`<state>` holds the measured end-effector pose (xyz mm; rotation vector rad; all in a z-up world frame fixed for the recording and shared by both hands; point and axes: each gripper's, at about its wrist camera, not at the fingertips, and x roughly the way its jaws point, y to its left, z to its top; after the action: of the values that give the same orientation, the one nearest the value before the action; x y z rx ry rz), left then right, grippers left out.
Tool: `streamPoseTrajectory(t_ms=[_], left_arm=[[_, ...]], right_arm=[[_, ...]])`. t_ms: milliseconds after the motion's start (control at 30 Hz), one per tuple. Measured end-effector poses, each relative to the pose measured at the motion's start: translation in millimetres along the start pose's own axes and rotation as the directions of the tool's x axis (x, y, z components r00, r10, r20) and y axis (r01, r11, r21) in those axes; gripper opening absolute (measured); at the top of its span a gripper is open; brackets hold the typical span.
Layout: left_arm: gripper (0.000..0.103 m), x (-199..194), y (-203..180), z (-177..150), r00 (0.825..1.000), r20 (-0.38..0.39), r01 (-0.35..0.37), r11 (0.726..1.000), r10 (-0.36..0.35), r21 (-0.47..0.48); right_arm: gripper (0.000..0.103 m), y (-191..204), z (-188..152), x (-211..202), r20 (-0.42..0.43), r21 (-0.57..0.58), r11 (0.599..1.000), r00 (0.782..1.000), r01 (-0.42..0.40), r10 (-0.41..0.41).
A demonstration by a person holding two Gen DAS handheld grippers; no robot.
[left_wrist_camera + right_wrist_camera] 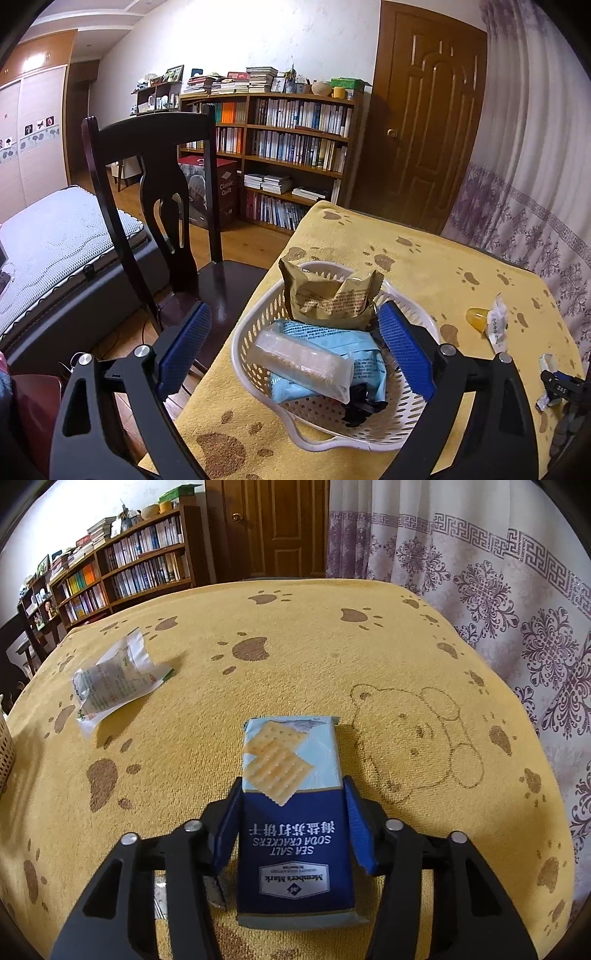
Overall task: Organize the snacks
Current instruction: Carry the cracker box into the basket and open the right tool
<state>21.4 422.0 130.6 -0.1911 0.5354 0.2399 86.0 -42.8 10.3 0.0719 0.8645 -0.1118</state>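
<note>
In the left wrist view a white perforated basket (258,325) sits on the yellow paw-print cloth (424,258). It holds a brown packet (332,295), a light blue packet (343,354), a clear-wrapped biscuit bar (299,362) and a small black item (362,406). My left gripper (295,349) hangs open over the basket, its blue pads wide apart and holding nothing. In the right wrist view my right gripper (293,823) is shut on a blue soda cracker pack (291,775), one pad against each long side, low over the cloth.
A white-and-green wrapped snack (110,679) lies on the cloth at the left, also seen as the white wrapper (496,321) beside a yellow jelly cup (476,317). A dark wooden chair (166,206) stands against the table's left edge. A curtain (498,590) hangs behind the table.
</note>
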Motion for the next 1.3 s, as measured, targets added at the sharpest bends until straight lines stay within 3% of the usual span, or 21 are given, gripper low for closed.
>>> streamPoseTrajectory(t_ms=[300,533,667,933,1133,1300], left_arm=[[0.094,-5,-1,4,1.000,0.011,0.009,1.000,-0.009,-0.009],[0.094,-10,3,7,1.000,0.024,0.016,1.000,-0.015,-0.023],[0.094,-16,8,9,0.999,0.038,0.021,0.999,-0.020,-0.039],[0.094,-27,19,14,0.997,0.071,0.009,0.998,-0.004,-0.061],[0.094,-33,34,18,0.996,0.086,0.016,0.995,-0.007,-0.103],[0.094,-37,40,21,0.996,0.092,0.030,0.991,-0.019,-0.127]], right_arm=[[0.050,-9,9,-14,0.025,0.099,0.994,0.999,-0.044,0.042],[0.050,19,25,-43,0.071,0.100,0.977,0.981,-0.188,0.182],[0.050,54,31,-59,0.077,0.060,0.954,0.954,-0.293,0.289],[0.050,153,40,-93,0.041,-0.058,0.870,0.869,-0.490,0.493],[0.050,222,37,-118,0.001,-0.167,0.810,0.821,-0.562,0.570],[0.050,267,35,-126,-0.040,-0.209,0.777,0.799,-0.593,0.599]])
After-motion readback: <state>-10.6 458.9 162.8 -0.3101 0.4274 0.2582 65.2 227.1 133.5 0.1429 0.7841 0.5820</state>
